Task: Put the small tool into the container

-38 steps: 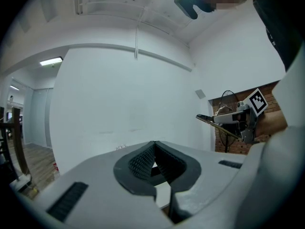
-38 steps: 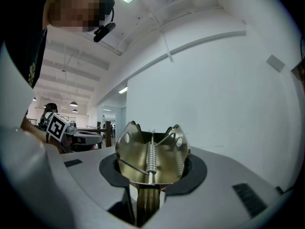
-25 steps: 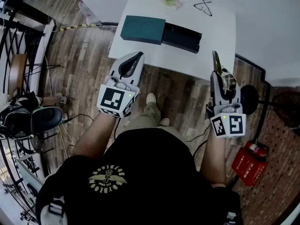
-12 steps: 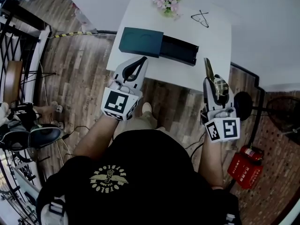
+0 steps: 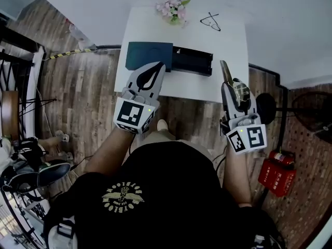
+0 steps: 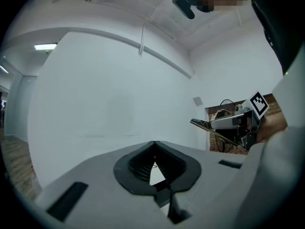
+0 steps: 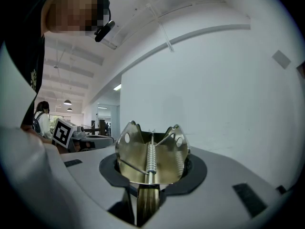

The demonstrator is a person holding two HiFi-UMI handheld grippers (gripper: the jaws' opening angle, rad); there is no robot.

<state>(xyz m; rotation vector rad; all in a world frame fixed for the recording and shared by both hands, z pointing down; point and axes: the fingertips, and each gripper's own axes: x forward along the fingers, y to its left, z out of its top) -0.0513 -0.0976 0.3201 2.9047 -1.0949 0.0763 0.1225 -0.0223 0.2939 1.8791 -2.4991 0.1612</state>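
The right gripper (image 5: 232,90) is clenched on the small tool, a shiny gold spring clip (image 7: 150,157). Most of the clip sticks out past the jaws, so I think it can go into the box first. The left gripper (image 5: 153,70) has its jaws pressed together with nothing in them, and it looks free to help. Both grippers point level above the near edge of the white table (image 5: 234,40). Just ahead of the left gripper is a teal lid (image 5: 149,55). Touching the lid, ahead and to the left of the right gripper, is the black box (image 5: 193,61), open on top. The clip is not in it yet. The table ahead of the right gripper is bare, so there is room to move over. Far back are pink flowers (image 5: 171,7) and glasses (image 5: 210,21), well out of the way
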